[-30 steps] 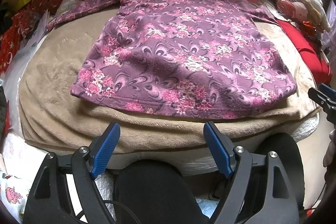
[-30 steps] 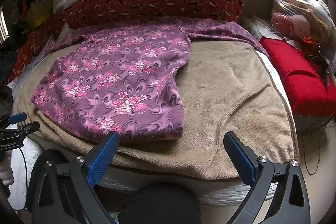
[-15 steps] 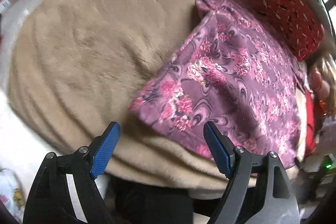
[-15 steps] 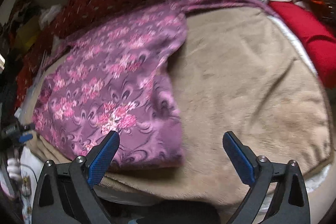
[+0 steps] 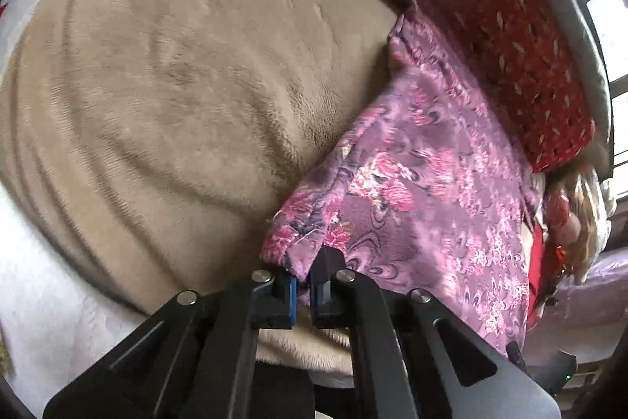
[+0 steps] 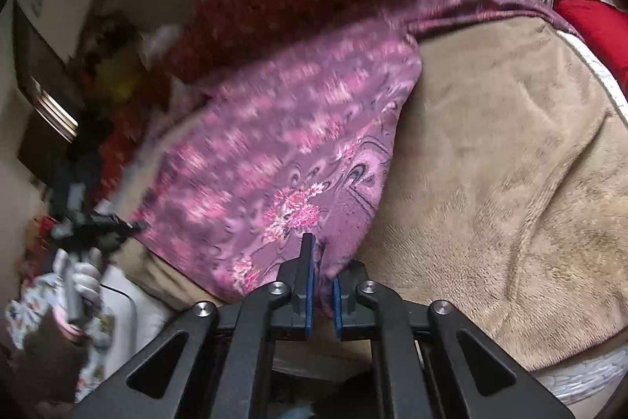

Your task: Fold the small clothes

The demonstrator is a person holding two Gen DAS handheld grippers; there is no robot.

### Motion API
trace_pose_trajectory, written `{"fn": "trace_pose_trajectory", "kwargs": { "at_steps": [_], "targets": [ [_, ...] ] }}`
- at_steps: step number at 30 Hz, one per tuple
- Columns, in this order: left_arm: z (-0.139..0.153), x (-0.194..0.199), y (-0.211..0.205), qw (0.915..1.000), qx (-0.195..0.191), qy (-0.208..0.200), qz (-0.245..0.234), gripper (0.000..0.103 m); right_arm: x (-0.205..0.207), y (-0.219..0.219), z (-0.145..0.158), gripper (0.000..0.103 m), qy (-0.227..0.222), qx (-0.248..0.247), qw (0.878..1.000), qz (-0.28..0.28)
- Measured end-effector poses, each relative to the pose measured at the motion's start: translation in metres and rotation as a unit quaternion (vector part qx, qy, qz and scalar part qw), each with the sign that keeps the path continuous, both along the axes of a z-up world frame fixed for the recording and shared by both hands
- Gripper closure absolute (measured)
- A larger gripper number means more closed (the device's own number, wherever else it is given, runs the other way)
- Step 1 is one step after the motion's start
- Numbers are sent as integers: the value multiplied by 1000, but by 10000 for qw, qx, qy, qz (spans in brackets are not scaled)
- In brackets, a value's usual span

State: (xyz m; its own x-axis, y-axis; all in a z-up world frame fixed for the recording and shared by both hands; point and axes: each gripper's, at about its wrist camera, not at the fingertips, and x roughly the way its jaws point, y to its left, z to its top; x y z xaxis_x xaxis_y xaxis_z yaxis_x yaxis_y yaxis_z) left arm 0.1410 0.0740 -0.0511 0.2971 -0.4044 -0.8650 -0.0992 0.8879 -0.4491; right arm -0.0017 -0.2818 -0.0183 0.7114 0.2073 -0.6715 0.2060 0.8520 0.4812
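Note:
A purple floral shirt point(image 5: 424, 183) lies spread on a beige fleece blanket point(image 5: 176, 85). In the left wrist view, my left gripper point(image 5: 304, 277) has its jaws closing on the shirt's near left hem corner, with the fabric pinched between the blue pads. In the right wrist view, my right gripper point(image 6: 322, 262) is closing the same way on the near right hem corner of the shirt point(image 6: 274, 144), and cloth bunches between its pads. The left gripper point(image 6: 133, 224) also shows there at the shirt's far corner, held by a gloved hand point(image 6: 78, 285).
A red patterned pillow point(image 5: 490, 6) runs along the far edge of the bed behind the shirt. Red bedding point(image 6: 592, 22) lies at the right side. The blanket point(image 6: 510, 163) is bare to the right of the shirt. Clutter fills the far left corner.
Both grippers went from wide open to closed on the shirt's near hem corners. The left one swung left and rolled onto its corner. The right one dipped in closer.

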Motion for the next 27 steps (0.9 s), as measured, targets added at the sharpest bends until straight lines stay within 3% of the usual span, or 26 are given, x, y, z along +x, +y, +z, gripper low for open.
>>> {"fn": "trace_pose_trajectory", "kwargs": {
  "at_steps": [5, 10, 13, 14, 15, 17, 19, 20, 21, 22, 23, 24, 27],
  "targets": [
    [19, -32, 13, 9994, -312, -105, -70, 101, -30, -10, 32, 99, -410, 271, 9988, -47],
    [30, -51, -1, 9991, -161, -236, -324, 101, -63, -19, 48, 102, -641, 415, 9970, -135],
    [12, -47, -6, 9987, 245, 10, -448, 103, -69, -24, 33, 103, -380, 286, 9986, -221],
    [0, -44, -3, 9987, 151, 234, -423, 103, -65, -27, 21, 103, -156, 269, 9989, -350],
    [-5, -43, 1, 9988, 30, 330, -361, 103, -63, -34, 12, 96, 50, 297, 9982, -518],
    [-5, -43, 11, 9991, -172, 278, -258, 103, -58, -46, -7, 93, 350, 566, 9947, -778],
    [6, -41, 19, 9994, -225, -24, -243, 102, -54, -54, -18, 74, 491, 754, 9911, -980],
    [13, -36, 21, 9993, -184, -168, -292, 98, -51, -56, -21, 48, 486, 801, 9904, -1019],
    [18, -34, 22, 9989, -169, -268, -346, 84, -50, -54, -19, 32, 470, 760, 9904, -1058],
    [22, -28, 21, 9985, -113, -352, -414, 72, -43, -53, -19, 31, 430, 639, 9912, -1078],
    [23, -23, 21, 9982, 19, -416, -438, 46, -41, -53, -21, 31, 412, 578, 9921, -1035],
    [24, -16, 19, 9977, 154, -485, -444, 36, -34, -52, -21, 31, 422, 498, 9931, -979],
    [11, 7, 11, 9960, 581, -446, -518, 36, -6, -42, -31, 31, 631, 160, 9945, -821]
  ]
}}
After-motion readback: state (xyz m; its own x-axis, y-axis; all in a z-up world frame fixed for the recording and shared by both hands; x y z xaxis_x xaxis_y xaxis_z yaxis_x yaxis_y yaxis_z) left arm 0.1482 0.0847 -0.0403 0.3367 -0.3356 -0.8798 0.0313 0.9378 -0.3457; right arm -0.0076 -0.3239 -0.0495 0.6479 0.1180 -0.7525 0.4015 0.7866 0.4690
